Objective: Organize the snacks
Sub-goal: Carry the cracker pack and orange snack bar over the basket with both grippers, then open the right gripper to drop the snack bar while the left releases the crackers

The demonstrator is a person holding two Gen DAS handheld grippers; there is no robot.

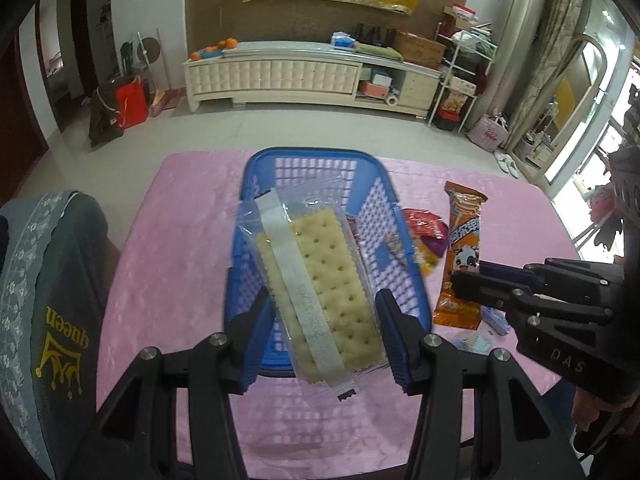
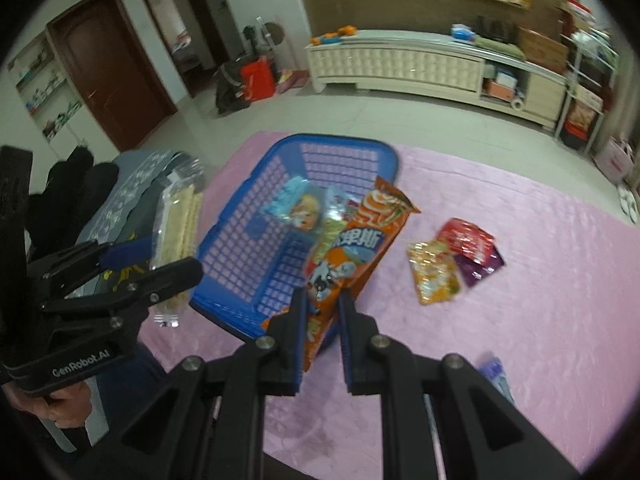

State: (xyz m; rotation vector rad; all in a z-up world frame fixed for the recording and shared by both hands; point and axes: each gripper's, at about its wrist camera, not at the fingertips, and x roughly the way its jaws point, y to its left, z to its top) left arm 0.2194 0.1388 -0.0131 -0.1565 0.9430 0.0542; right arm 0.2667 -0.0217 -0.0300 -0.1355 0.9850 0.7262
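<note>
My left gripper (image 1: 320,308) is shut on a clear pack of pale crackers (image 1: 320,264) and holds it above the blue plastic basket (image 1: 312,160) on the pink tablecloth. From the right wrist view the same gripper (image 2: 160,256) and cracker pack (image 2: 180,220) hang left of the basket (image 2: 332,140). My right gripper (image 2: 322,300) is shut on the lower end of a long orange snack pack with a cow on it (image 2: 352,248), by the basket's near right corner. The left wrist view shows that gripper (image 1: 460,284) and the orange pack (image 1: 464,240) right of the basket.
A blue packet (image 2: 296,204) and other small packs lie in the basket. On the cloth to its right lie a red pack (image 2: 464,236), a yellow pack (image 2: 434,276) and a purple one (image 2: 480,266). A small purple item (image 2: 496,372) sits nearer. A grey-covered chair (image 1: 48,280) stands left.
</note>
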